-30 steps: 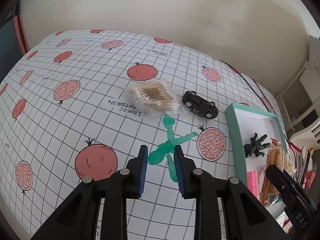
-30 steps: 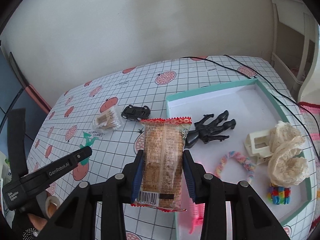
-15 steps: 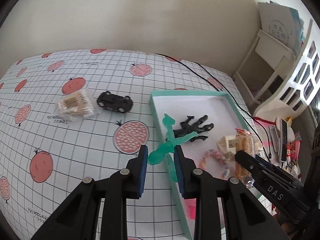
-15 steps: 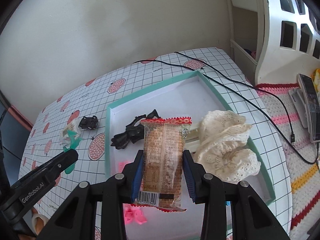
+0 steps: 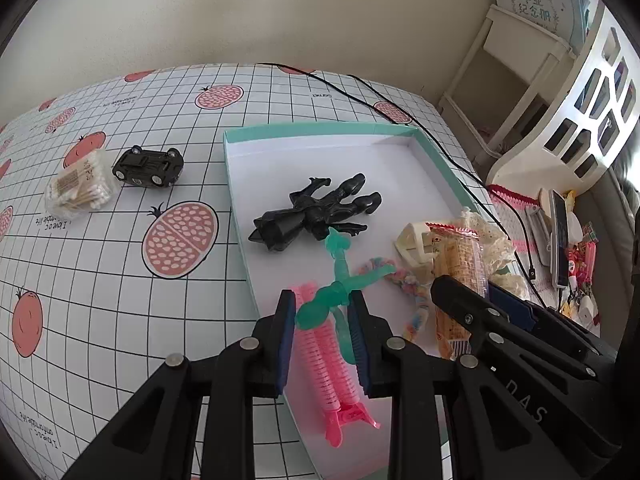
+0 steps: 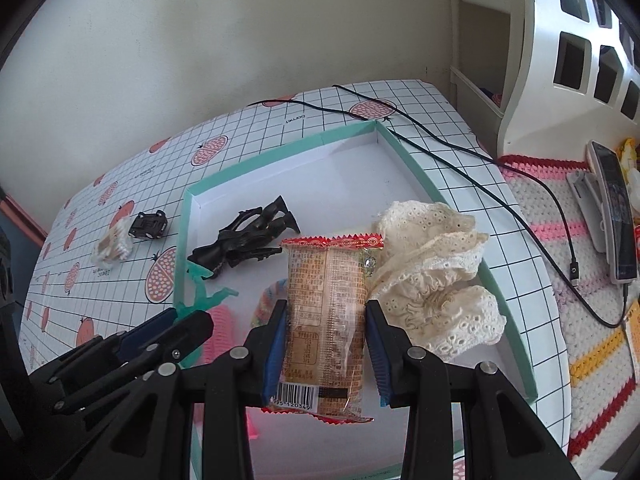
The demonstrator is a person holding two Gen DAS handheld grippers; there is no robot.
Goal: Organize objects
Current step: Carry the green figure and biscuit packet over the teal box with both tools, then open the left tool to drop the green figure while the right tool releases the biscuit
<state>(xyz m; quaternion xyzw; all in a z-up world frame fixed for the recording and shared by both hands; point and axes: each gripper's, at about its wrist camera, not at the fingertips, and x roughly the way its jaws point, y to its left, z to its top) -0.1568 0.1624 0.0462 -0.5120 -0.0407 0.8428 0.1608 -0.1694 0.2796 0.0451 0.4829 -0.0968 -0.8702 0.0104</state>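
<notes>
We read "I love life" style lettering, upside down, printed on the pomegranate-patterned tabletop (image 5: 120, 248), and the letters "DAS" on the side of the right tongs (image 5: 460, 300). The snack packet (image 6: 326, 320) carries dense small print and a barcode with digits ending "120349"; a white card on the shelf unit (image 5: 532, 4) shows Chinese characters.

Our left tongs (image 5: 322, 316) are closed on the green figure (image 5: 340, 280), held above the near part of the teal-rimmed tray (image 5: 320, 130), over the pink hair clip (image 5: 330, 364). Our right tongs are clamped on the snack packet, upright, above the tray just beside the cream lace cloth (image 6: 432, 272).

In the tray lie a black figure (image 5: 316, 210) and a pastel braided ring (image 5: 408, 284). On the tabletop left of the tray sit a black toy car (image 5: 148, 167) and a bag of cotton swabs (image 5: 80, 188).
</notes>
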